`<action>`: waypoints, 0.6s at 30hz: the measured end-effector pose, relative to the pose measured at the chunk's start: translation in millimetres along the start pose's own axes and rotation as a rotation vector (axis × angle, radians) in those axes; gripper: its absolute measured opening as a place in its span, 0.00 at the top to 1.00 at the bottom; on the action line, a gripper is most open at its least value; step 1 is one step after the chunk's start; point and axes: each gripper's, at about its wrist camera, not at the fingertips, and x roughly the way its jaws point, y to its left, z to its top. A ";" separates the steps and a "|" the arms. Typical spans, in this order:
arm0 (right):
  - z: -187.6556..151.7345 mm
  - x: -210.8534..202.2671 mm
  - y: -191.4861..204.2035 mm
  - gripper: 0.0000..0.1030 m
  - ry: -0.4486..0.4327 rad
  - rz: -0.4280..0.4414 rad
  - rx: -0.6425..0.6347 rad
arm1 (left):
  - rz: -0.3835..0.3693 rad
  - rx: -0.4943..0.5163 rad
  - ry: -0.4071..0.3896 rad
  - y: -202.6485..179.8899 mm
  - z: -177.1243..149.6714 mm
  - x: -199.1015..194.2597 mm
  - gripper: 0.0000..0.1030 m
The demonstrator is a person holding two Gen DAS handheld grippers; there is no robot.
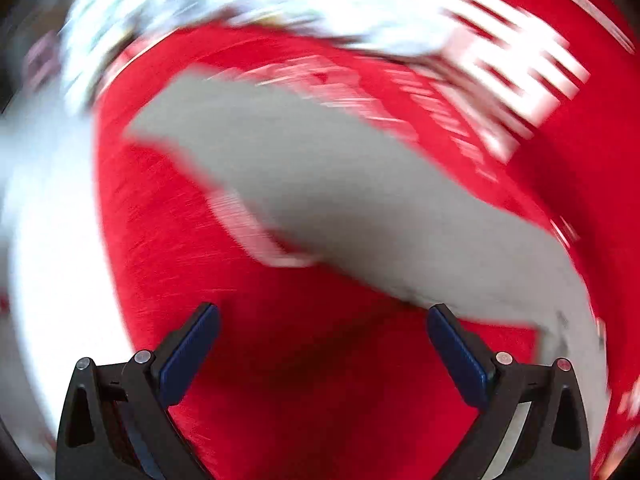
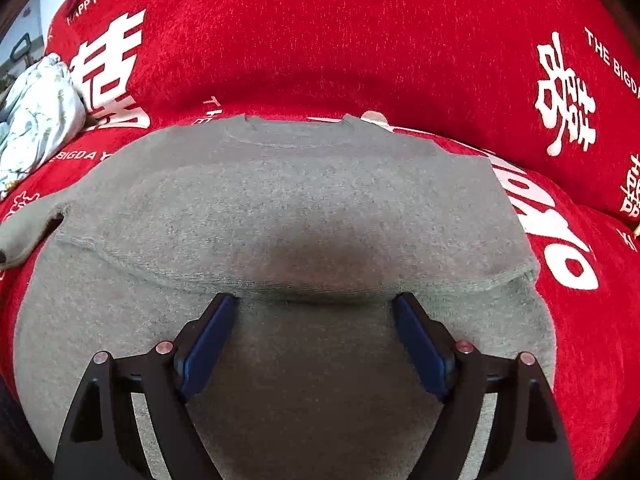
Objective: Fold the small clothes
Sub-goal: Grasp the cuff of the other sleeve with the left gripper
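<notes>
- A red plush cover [image 2: 360, 40] printed with white characters and lettering is spread over the whole background of the right wrist view; in the left wrist view the same red cover [image 1: 168, 220] is seen heavily blurred.
- A grey knitted sweater [image 2: 304, 208] is laid flat on the red cover across the middle of the right wrist frame, its neckline toward the top centre and one sleeve trailing off at the left edge.
- A folded edge of the sweater is seen running across the frame just above the fingertips.
- The right gripper [image 2: 314, 300] is held with its jaws spread wide above the lower part of the sweater, nothing between the blue pads [image 2: 208, 340].
- A crumpled floral white cloth [image 2: 36, 112] is seen at the upper left, on the red cover, apart from the sweater.
- The left gripper [image 1: 322, 312] is likewise spread wide and empty over red fabric at the bottom centre, a blurred grey stretch of the sweater [image 1: 340, 184] lying diagonally beyond it.
</notes>
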 end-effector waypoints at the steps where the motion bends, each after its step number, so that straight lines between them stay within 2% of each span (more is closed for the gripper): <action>1: -0.2 0.4 1.3 0.16 -0.002 -0.006 -0.005 | 0.024 -0.067 0.013 15.9 2.1 9.2 0.00; 2: -0.4 1.0 2.3 0.15 -0.003 -0.010 -0.009 | 0.039 -0.096 0.008 21.6 2.9 13.1 0.00; 4: 0.2 1.1 2.6 0.14 -0.001 -0.012 -0.009 | 0.054 -0.090 -0.019 23.2 8.1 11.9 0.00; 7: -0.2 -2.3 2.6 0.14 0.012 -0.021 0.000 | 0.016 -0.056 -0.001 17.9 24.2 9.0 0.00; 12: -2.7 -12.1 8.6 0.14 0.044 0.029 0.044 | 0.091 0.089 0.017 30.3 60.2 12.4 0.00; 13: -2.8 -12.9 12.8 0.14 0.046 0.042 0.042 | 0.085 0.083 0.040 36.9 65.6 18.2 0.00; 14: -2.9 -12.0 17.9 0.14 0.049 0.044 0.033 | 0.022 0.041 0.076 50.3 72.7 25.7 0.00; 15: -2.8 -10.6 23.9 0.14 0.051 0.040 0.017 | 0.004 0.002 0.069 58.1 76.7 26.9 0.00; 16: -2.8 -8.3 32.1 0.14 0.052 0.027 -0.008 | 0.015 -0.036 0.031 63.3 80.1 24.4 0.00; 18: -3.2 -7.7 40.3 0.14 0.044 0.018 -0.020 | 0.030 -0.111 0.019 66.7 88.2 28.9 0.00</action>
